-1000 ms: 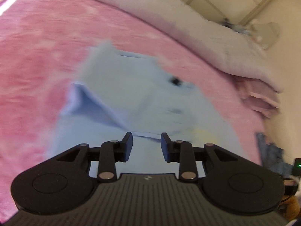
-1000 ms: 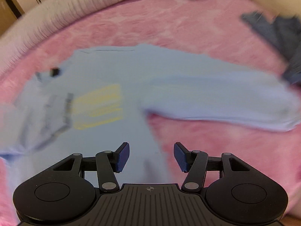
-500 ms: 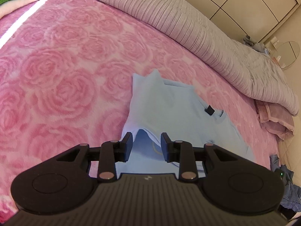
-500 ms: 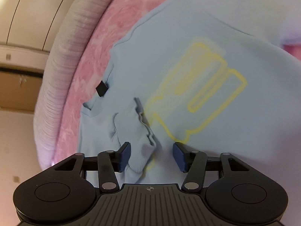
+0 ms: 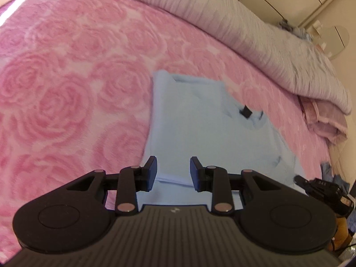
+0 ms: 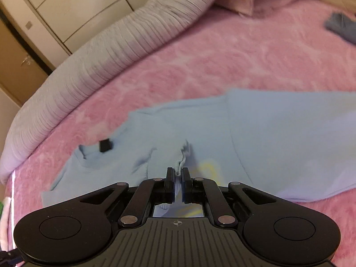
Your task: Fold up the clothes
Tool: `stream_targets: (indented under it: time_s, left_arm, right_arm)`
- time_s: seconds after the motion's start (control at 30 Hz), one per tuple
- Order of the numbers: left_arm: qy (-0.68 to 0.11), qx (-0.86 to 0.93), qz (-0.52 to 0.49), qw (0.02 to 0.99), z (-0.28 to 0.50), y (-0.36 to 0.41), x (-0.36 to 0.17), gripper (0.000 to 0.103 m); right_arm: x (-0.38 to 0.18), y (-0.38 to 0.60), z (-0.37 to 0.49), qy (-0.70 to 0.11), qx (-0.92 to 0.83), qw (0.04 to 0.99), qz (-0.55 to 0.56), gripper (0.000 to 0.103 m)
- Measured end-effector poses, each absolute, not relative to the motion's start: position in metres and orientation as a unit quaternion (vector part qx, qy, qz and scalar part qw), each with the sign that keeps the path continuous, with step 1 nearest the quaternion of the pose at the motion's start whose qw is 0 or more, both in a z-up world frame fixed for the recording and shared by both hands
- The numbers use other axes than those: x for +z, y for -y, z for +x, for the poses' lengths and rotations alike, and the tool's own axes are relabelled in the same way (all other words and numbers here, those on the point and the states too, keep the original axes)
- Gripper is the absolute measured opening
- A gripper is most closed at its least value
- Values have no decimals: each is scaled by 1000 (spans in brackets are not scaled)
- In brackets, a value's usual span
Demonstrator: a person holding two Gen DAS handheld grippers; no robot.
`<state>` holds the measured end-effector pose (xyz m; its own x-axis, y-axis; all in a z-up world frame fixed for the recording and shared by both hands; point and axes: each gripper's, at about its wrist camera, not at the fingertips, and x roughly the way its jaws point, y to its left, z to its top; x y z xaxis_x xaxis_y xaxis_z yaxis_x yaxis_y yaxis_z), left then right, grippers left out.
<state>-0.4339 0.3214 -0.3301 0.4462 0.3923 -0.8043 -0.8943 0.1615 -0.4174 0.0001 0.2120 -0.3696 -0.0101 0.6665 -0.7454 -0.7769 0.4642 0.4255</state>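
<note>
A light-blue sweater (image 5: 200,122) lies on the pink rose-patterned blanket (image 5: 66,89), its left side folded in to a straight edge. A black label (image 5: 244,112) marks the neckline. My left gripper (image 5: 173,171) hovers over the sweater's near folded edge, jaws apart, with nothing pinched between them. In the right wrist view the sweater (image 6: 278,133) spreads to the right, and the black label (image 6: 105,145) lies at the left. My right gripper (image 6: 177,178) is shut on the ribbed sleeve cuff (image 6: 181,155), which bunches up just ahead of the pads. A yellow print (image 6: 209,166) shows beside it.
A grey ribbed duvet roll (image 5: 244,29) runs along the far side of the bed. Folded pink bedding (image 5: 327,122) lies at the right end. Dark blue denim (image 6: 342,25) lies at the far right on the blanket. Cream wardrobe doors (image 6: 66,6) stand behind the bed.
My right gripper closed on the sleeve cuff that lay between its open jaws and tilted up. My left gripper moved along the sweater's folded left side, jaws unchanged.
</note>
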Motion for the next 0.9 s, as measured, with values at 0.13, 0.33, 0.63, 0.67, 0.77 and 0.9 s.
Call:
stream_targets:
  time_s: [0.13,0.33,0.63,0.67,0.77,0.9]
  left_arm:
    - [-289,450,-452,714,-425,-321,-335,26]
    - [-305,446,-446,714,-414,-320,-341,26]
    - [-326,458,-417,714,-392,-320,-353,26]
    - [-329,460,-413,714,-388,-321,-356,26]
    - [-351,463,-405,706,-375,-325,-372,26]
    - [-383,466,-382,700,-363,-323,-383,26]
  right_arm:
    - [-364,-208,-12,-473,520,708,-75,4]
    - [-393,-214,-11,-508,482,705,-113,4]
    - [-371,-208,-4,-492,474,720,-119,9]
    - [-373,-209,-3,-489,487,715,-113,9]
    - [-391,-216,-4,-500,510,687,-136,10]
    - [-397,-196,7,-532,497,672,-136,10]
